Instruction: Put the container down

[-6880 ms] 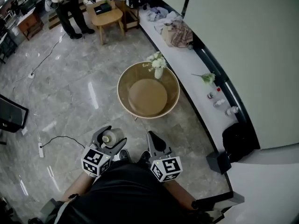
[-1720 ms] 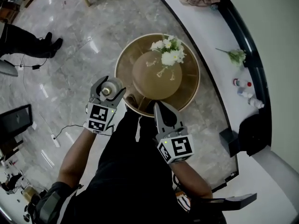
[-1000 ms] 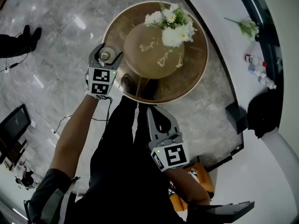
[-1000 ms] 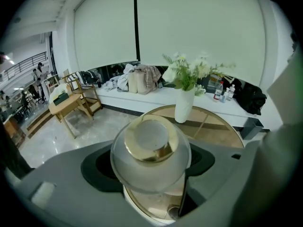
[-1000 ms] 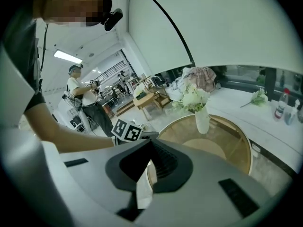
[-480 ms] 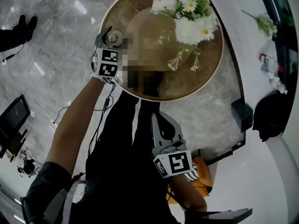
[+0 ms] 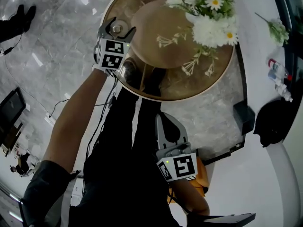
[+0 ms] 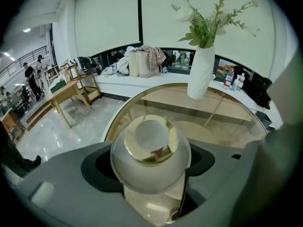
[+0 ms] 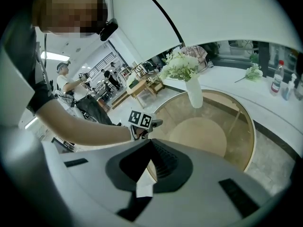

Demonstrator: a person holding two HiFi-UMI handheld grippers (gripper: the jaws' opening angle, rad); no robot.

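Head view: the left gripper (image 7: 120,26) is seen at the upper left of the frame, over the left edge of the round table (image 7: 210,79). The container (image 7: 115,30), a small round jar with a gold ring on top, is held between its jaws. Whether the jar touches the glass cannot be told. A vase of white flowers (image 7: 208,13) is seen at the top right of the frame, on the far side of the table. The right gripper (image 7: 162,122) is seen lower down, in the middle of the frame, next to the person's dark clothes and well apart from the table. Left gripper view: the container (image 8: 150,141) is shown in the middle of the frame, squeezed from both sides by the jaws of the left gripper (image 8: 151,174). The glass table (image 8: 232,122) is spread out behind it, and the white vase (image 8: 201,72) is stood at the upper right. A pile of clothes (image 8: 142,59) is laid on the white ledge at the back. Right gripper view: the jaws of the right gripper (image 9: 149,164) are pressed together at the bottom of the frame. The left gripper (image 9: 142,122) is seen further off at the table's rim (image 9: 253,141), and the vase (image 9: 194,96) is stood past it.
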